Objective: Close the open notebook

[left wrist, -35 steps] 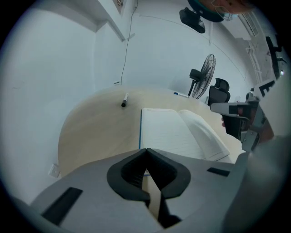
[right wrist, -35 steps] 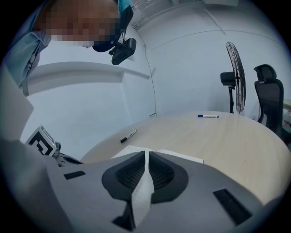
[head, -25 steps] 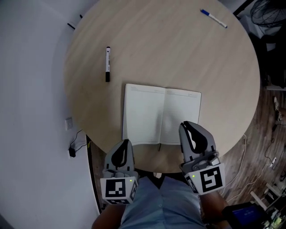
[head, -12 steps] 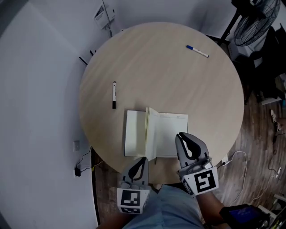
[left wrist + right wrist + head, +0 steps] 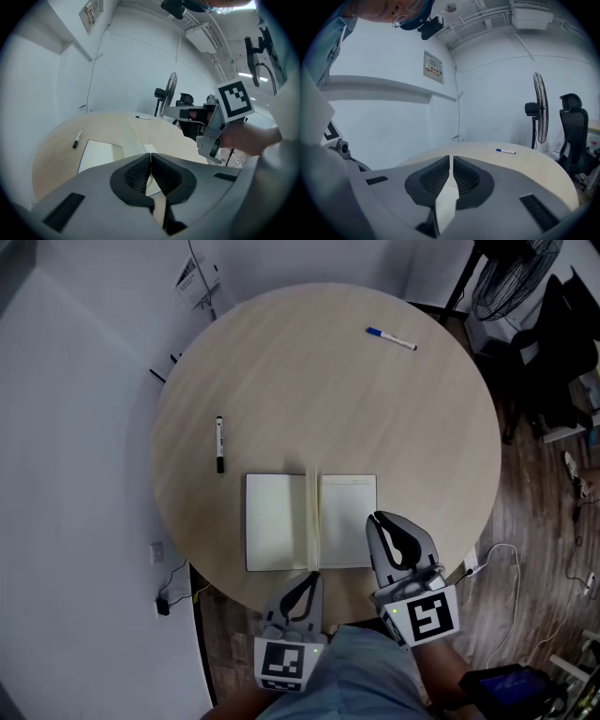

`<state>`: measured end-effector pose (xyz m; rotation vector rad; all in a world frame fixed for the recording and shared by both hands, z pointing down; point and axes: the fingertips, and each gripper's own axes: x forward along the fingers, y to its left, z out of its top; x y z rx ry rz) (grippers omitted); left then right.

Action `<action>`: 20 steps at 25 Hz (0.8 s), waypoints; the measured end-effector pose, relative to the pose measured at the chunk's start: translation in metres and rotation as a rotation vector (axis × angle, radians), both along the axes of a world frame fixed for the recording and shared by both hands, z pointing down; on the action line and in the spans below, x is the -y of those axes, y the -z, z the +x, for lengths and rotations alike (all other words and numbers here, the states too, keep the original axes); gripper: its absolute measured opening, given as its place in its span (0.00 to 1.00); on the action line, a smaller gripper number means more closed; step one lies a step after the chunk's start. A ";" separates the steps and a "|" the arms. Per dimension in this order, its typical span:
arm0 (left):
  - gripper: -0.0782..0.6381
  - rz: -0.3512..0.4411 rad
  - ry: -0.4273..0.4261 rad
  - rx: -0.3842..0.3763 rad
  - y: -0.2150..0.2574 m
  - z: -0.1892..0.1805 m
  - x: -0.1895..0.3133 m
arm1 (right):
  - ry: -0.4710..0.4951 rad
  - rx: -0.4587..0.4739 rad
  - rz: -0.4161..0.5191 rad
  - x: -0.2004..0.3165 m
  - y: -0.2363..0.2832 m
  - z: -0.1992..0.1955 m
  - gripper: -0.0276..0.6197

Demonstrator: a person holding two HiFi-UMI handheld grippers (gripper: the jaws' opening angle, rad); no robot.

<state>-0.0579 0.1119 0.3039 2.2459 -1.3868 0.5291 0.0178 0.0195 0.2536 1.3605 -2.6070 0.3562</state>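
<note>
**A:** Notebook [image 5: 277, 521]: where is it, and in what state?

**B:** Near edge of the round bench [image 5: 328, 399]. Open, both halves lying flat. A sheaf of leaves [image 5: 312, 517] stands upright along the spine. Not closed yet.

**A:** Claws?

**B:** Left claw [image 5: 305, 579] sits at the near end of the spine, pads together. In the left gripper view a pale sheet runs down into the seam, so I judge it is pinching the standing leaves by their near edge. Right claw [image 5: 378, 519] is over the notebook's right near corner, pads also together. A white sliver shows low in its gap. Held, or only seen through the gap? Cannot tell. I read it as carrying nothing.

**A:** How to do this step well?

**B:** My judgement:
- Swing the pinched leaves in an arc about the spine rather than pulling straight. Thin paper slips or tears at so small a pinch.
- Lay them fully over, and bring the cover beneath along too, or only pages turn.
- Get the right claw off the half they land on. It could press the cover flat afterwards.
- Let go only once everything lies down.

**A:** Writing?

**B:** Little.
- A faint printed line heads the right page, too small to read.
- Black marker [image 5: 219, 444] has pale print on its barrel, illegible.
- Blue pen [image 5: 391, 337], far side, shows no text.
- Wall notice [image 5: 433, 67] carries lines of print, unreadable.
- The cube [image 5: 427, 615] on each claw bears black-and-white square patterns, not words.
</note>
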 end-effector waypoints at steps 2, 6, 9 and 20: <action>0.14 -0.018 -0.028 0.000 -0.004 0.010 -0.001 | -0.009 -0.001 -0.007 0.002 -0.003 0.006 0.13; 0.14 -0.043 -0.067 -0.017 -0.014 0.028 0.001 | -0.033 -0.006 -0.011 0.008 -0.012 0.021 0.13; 0.14 -0.055 -0.087 -0.032 -0.023 0.041 0.005 | -0.063 -0.013 -0.018 0.012 -0.022 0.038 0.13; 0.14 -0.110 -0.140 -0.046 -0.056 0.086 0.009 | -0.139 -0.034 -0.065 0.010 -0.053 0.090 0.13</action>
